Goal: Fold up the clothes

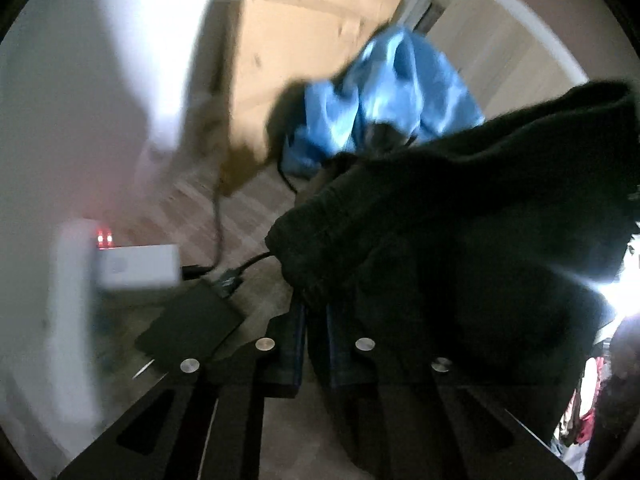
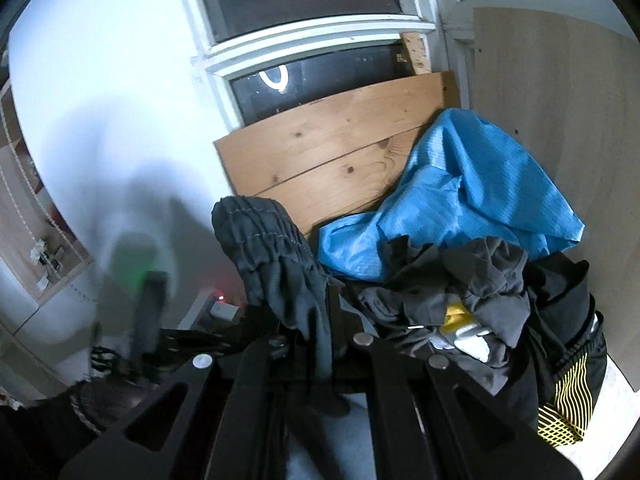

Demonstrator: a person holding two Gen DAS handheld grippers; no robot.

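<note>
In the left wrist view a black garment [image 1: 460, 232] with an elastic waistband hangs up and to the right from my left gripper [image 1: 314, 320], which is shut on its edge. A crumpled blue cloth [image 1: 384, 96] lies beyond it. In the right wrist view the dark grey garment's gathered waistband [image 2: 264, 240] rises from my right gripper [image 2: 320, 344], which is shut on it. To the right sits a pile of dark clothes [image 2: 480, 292], behind it the blue cloth [image 2: 460, 208], and further right a black piece with yellow stripes [image 2: 568, 404]. The left gripper [image 2: 148, 312] appears blurred at the left.
A wooden board [image 2: 340, 148] leans against a white-framed window [image 2: 312, 36] behind the clothes. A white plug block with red lights [image 1: 132, 264], a flat black object [image 1: 192, 328] and a cable [image 1: 218, 216] lie at the left. A white wall [image 2: 100, 100] fills the left side.
</note>
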